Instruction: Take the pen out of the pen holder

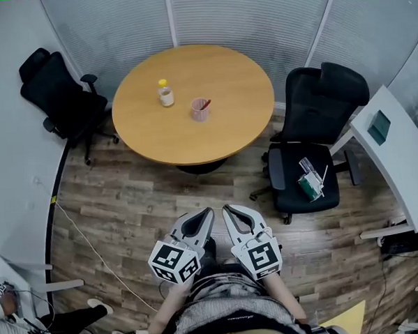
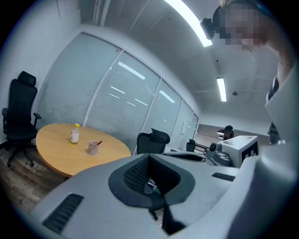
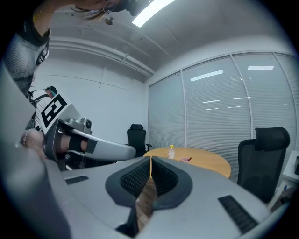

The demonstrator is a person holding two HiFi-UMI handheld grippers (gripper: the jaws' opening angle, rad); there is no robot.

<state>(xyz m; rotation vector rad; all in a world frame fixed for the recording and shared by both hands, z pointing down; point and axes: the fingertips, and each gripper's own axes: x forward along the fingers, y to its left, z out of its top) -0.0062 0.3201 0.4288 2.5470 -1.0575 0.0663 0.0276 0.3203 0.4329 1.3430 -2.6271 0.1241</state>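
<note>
Head view: my left claw (image 1: 209,212) and right claw (image 1: 226,209) hang side by side over the wood floor (image 1: 128,216), well short of the round table (image 1: 228,123). The pen (image 1: 205,104) stands in the pink pen holder (image 1: 200,111) near the table's middle, with a bottle (image 1: 165,94) just beside it. Left gripper view: jaws clenched, nothing between them. Right gripper view: jaws pressed together too, empty, pointing toward the table.

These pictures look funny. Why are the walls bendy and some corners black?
Head view: a wide lens bends the blinds behind the table. Left gripper view: a fisheye circle leaves black corners, and the ceiling light glares white. Right gripper view: same black corners; the right gripper looms huge.
</note>
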